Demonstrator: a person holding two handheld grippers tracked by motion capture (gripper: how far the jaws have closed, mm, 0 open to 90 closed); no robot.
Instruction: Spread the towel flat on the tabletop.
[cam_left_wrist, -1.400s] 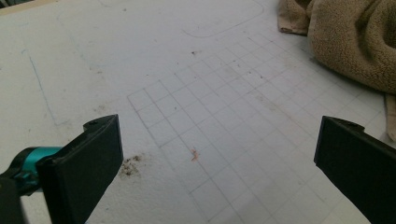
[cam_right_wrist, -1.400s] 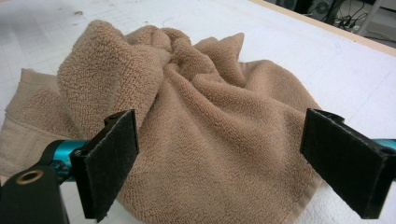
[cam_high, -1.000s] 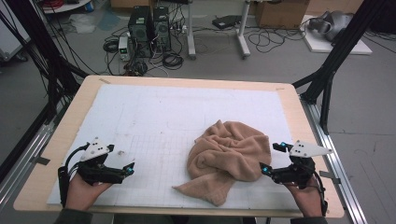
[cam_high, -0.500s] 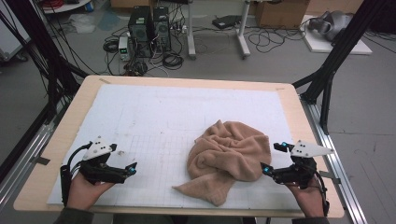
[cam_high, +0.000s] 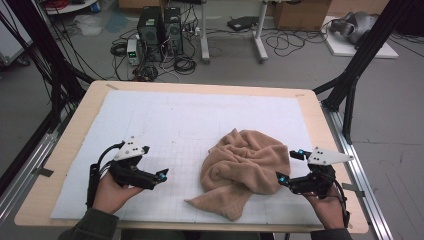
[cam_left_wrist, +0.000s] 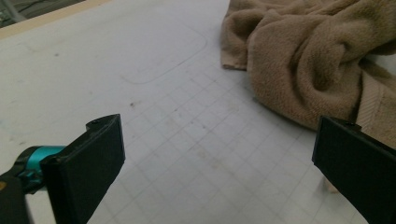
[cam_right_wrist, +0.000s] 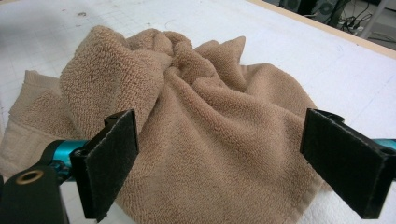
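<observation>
A crumpled tan towel (cam_high: 245, 165) lies bunched on the white gridded mat (cam_high: 190, 125), right of centre, with one corner trailing toward the front edge. My left gripper (cam_high: 160, 177) is open over bare mat, a short way left of the towel and pointing at it. In the left gripper view its jaws (cam_left_wrist: 219, 140) stand wide apart with nothing between them, and the towel (cam_left_wrist: 317, 56) lies ahead to the right. My right gripper (cam_high: 291, 165) is open at the towel's right edge. In the right gripper view its jaws (cam_right_wrist: 219, 126) straddle the towel (cam_right_wrist: 187, 70) without closing on it.
The mat covers a wooden table (cam_high: 60, 150) with a bare wood border. Black frame posts (cam_high: 350, 75) stand at the table's right and left sides. Computers and cables (cam_high: 160, 30) sit on the floor beyond the far edge.
My left gripper has moved right across the mat toward the towel. The right gripper has stayed at the towel's right edge, and the towel has not shifted.
</observation>
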